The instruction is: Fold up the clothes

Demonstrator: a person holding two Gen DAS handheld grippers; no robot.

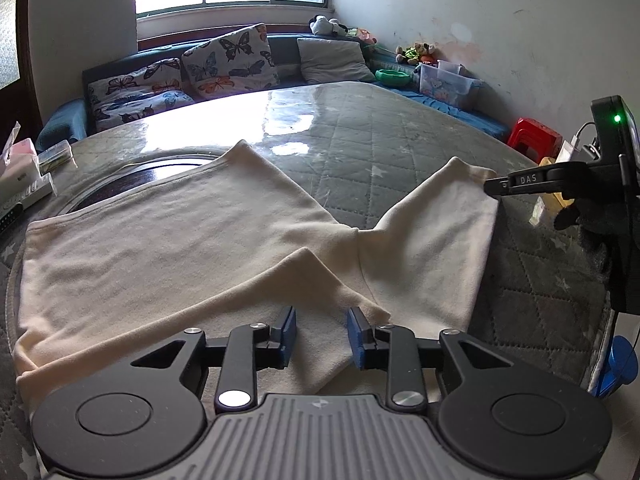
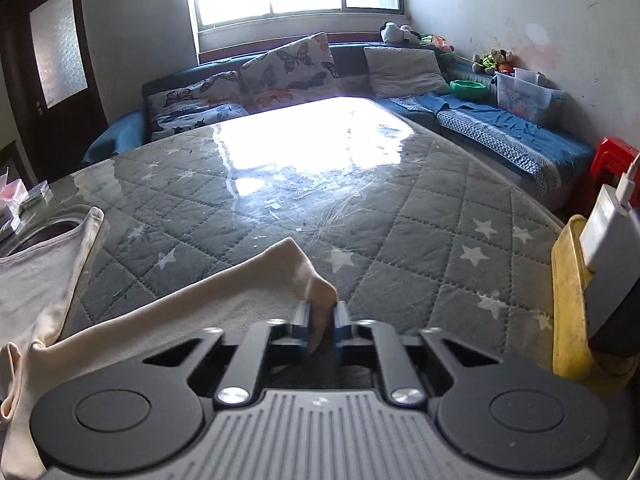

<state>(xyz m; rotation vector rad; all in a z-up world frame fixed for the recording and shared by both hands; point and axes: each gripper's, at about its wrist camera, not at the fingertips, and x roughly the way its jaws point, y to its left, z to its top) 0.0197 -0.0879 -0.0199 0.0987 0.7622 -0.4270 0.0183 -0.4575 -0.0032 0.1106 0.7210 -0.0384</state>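
A cream garment (image 1: 160, 248) lies spread on a round table under a grey quilted star cover (image 1: 400, 152). Its near flap is folded over into a point. My left gripper (image 1: 322, 332) hovers low over the garment's near edge. Its blue pads stand apart with flat cloth showing between them, so it is open. My right gripper (image 2: 322, 320) is shut on a corner of the garment (image 2: 200, 300), which is pinched upright between the pads. In the left wrist view the right gripper (image 1: 490, 186) grips that far right corner, held by a dark-gloved hand (image 1: 580, 220).
A dark round recess (image 1: 160, 168) shows in the table behind the garment. Boxes (image 1: 24, 184) sit at the table's left edge. A sofa with butterfly pillows (image 2: 288, 72) runs behind the table (image 2: 400, 240). A red stool (image 1: 534, 136) and a yellow object (image 2: 568, 296) stand on the right.
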